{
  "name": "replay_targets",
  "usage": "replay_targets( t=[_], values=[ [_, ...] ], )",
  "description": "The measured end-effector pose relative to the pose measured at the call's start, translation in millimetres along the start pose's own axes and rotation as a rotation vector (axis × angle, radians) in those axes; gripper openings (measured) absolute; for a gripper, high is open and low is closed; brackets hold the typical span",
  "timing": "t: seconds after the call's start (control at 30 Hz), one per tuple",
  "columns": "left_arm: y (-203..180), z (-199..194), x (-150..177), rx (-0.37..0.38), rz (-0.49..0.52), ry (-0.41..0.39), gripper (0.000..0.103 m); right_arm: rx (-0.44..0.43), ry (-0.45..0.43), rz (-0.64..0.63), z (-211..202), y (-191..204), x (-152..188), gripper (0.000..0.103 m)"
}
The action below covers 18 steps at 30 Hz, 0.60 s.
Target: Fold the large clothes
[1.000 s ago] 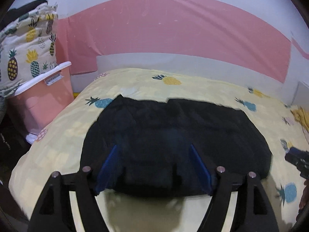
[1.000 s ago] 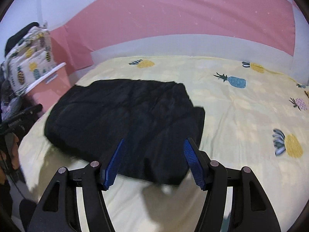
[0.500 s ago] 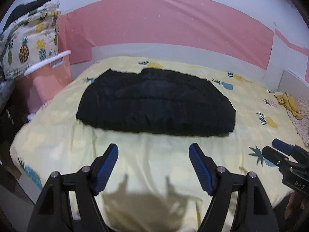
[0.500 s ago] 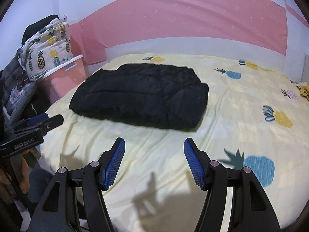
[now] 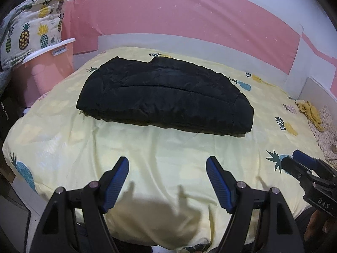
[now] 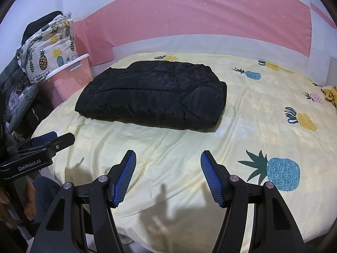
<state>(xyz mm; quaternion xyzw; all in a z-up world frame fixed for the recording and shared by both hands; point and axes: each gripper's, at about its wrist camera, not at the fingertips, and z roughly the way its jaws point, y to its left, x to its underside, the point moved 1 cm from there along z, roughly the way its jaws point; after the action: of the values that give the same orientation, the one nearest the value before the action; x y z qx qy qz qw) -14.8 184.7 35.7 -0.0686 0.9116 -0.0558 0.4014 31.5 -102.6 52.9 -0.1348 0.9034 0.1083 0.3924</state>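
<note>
A black padded jacket lies folded into a compact bundle on the yellow pineapple-print bed sheet. My left gripper hovers over the bare sheet near the bed's front edge, well short of the jacket, jaws wide with nothing between them. My right gripper likewise stands open and empty in front of the jacket. Each gripper shows at the edge of the other's view: the right gripper, the left gripper.
A pink bin with a white lid stands left of the bed, with a pineapple-print quilt piled above it. A yellow cloth lies at the bed's right edge. The pink and white wall runs behind.
Both grippers pulled back from over the jacket toward the bed's front edge. The jacket now lies farther ahead, untouched, with bare sheet between it and the fingers.
</note>
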Motion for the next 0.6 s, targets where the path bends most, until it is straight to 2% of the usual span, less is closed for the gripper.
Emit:
replay_targets(
  t=[0.6],
  values=[
    [5.8,1.0,1.2,-0.011,-0.025,0.014,0.077,-0.009,0.027,-0.022,6.4,5.8,1.9,0.064]
  ],
)
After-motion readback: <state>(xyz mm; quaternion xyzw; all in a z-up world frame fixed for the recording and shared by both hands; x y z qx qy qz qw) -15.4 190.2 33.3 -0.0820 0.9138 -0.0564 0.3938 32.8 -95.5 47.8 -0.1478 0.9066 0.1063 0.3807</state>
